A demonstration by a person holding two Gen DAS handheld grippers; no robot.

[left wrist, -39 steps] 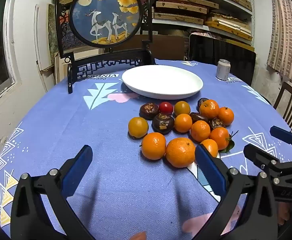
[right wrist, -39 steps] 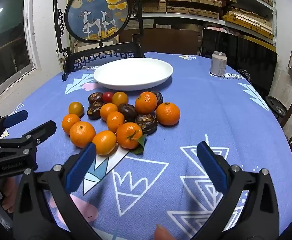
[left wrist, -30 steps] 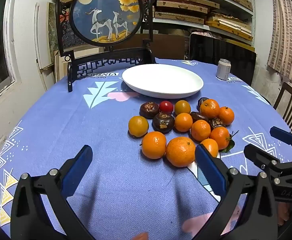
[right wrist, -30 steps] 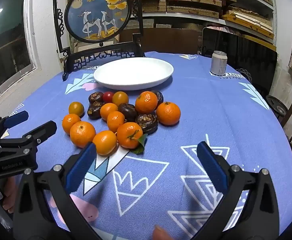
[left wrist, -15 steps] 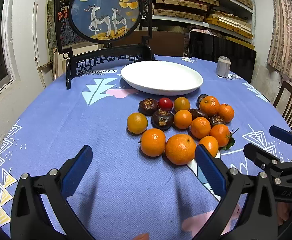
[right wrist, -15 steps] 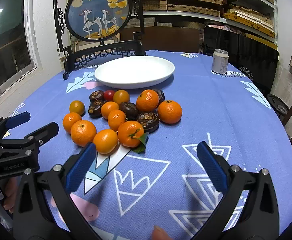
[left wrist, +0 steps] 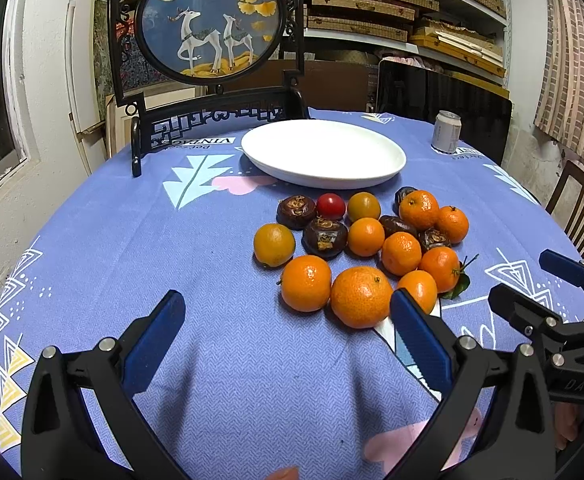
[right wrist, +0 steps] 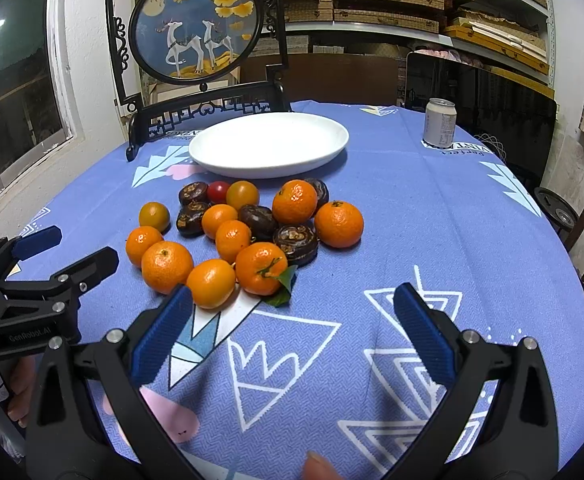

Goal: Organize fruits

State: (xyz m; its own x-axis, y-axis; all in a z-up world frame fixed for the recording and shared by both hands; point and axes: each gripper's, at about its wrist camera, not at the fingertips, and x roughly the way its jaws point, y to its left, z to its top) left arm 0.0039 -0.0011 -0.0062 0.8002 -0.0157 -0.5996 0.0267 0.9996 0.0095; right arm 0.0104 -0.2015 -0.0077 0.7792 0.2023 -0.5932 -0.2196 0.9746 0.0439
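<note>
A pile of fruit lies on the blue tablecloth: several oranges point(left wrist: 361, 297) point(right wrist: 260, 268), several dark brown fruits point(left wrist: 325, 237) point(right wrist: 295, 243), a red tomato point(left wrist: 331, 205) point(right wrist: 217, 191) and yellow-orange ones point(left wrist: 274, 244). An empty white plate point(left wrist: 324, 153) point(right wrist: 269, 145) sits just behind the pile. My left gripper point(left wrist: 288, 336) is open and empty, just in front of the nearest oranges. My right gripper point(right wrist: 292, 328) is open and empty, in front and to the right of the pile.
A black-framed round deer screen point(left wrist: 212, 20) point(right wrist: 196, 28) stands at the table's back left. A drink can point(left wrist: 446, 131) point(right wrist: 439, 122) stands at the back right. A wooden chair point(left wrist: 582, 208) is beyond the right table edge. Shelves fill the back wall.
Both grippers have moved slightly forward toward the fruit pile. Both stay open and no fruit has moved.
</note>
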